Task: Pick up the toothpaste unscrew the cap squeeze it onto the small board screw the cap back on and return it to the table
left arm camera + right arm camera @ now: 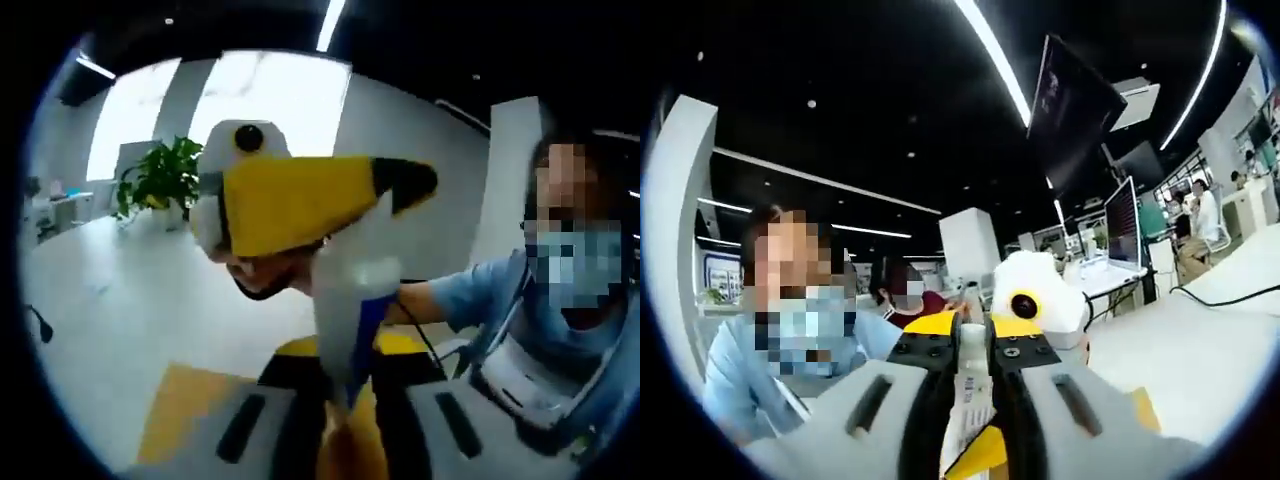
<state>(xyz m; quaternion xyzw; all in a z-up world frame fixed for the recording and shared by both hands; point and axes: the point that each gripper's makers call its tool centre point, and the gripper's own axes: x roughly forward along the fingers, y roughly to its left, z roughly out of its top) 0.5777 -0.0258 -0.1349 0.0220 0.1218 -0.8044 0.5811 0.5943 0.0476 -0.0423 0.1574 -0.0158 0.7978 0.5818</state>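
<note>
Toothpaste (345,320) runs lengthwise btwn the two grippers, raised off the table (1200,350). Left gripper (345,400) jaws closed on one end; tube rises fwd along them. Right gripper (970,400) jaws clamp the tube (968,385) too, its axis along them.

The toothpaste tube (345,300) is motion-blurred in the left gripper view; no print is legible, and its lower end is hidden between the left gripper (345,425) jaws. Above the tube, the right gripper (300,200) is blurred, and whether it touches the tube cannot be told. In the right gripper view, the toothpaste tube (965,405) is cut off by the bottom edge; its label text is too small to read.
</note>
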